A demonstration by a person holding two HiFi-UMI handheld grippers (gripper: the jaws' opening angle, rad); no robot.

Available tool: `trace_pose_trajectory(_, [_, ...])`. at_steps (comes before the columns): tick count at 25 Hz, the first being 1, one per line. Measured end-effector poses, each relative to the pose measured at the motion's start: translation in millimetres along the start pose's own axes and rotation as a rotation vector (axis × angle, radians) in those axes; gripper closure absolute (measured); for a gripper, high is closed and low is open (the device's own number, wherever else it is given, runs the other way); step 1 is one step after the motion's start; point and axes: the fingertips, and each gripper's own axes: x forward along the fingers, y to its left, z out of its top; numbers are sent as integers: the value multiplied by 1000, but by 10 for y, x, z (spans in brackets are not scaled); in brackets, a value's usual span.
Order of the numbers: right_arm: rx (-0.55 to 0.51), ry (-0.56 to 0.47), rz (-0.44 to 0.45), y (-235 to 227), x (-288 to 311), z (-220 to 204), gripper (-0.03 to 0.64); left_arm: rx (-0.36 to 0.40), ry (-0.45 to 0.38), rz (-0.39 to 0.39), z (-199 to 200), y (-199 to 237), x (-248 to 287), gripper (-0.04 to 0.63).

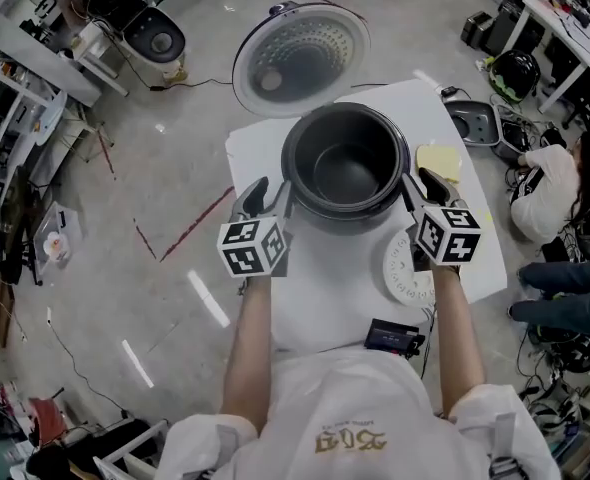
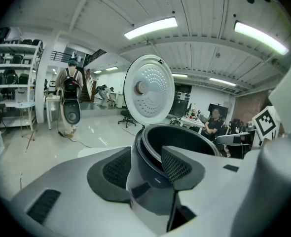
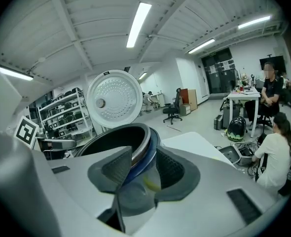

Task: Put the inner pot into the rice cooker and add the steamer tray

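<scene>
On the table (image 1: 320, 288), right of the rice cooker (image 1: 347, 222), a white round steamer tray (image 1: 403, 273) lies flat, its far edge covered by the right gripper (image 1: 422, 188). A pale yellow item (image 1: 440, 158) beside the cooker is too indistinct to identify.

The cooker's lower body is hidden in both gripper views by the jaws themselves.

Cooker lid (image 1: 300, 58) stands open at the back. Inner pot (image 1: 345, 166) sits seated in the cooker, dark and empty.

The left gripper (image 1: 270, 200) is at the cooker's left edge, the right gripper at its right edge. Both point forward and slightly down, with the forearms stretched out along either side.

Left pads (image 2: 117, 168) are spread, one outside the wall and one over the pot's mouth, with a gap showing. Right pads (image 3: 167, 171) likewise straddle the rim, spread and not clamping.
</scene>
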Motion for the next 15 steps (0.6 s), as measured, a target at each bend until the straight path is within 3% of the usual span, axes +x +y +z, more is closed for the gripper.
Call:
trace_pose_trajectory(7, [62,23,-85,148,-546,-463,456,-52,9,-108,-326,-177,-484,391])
trace_pose_trajectory(15, [181,77,-202,332,-1197,-1269,456,-67,91,-256,-859,-481,-842,390])
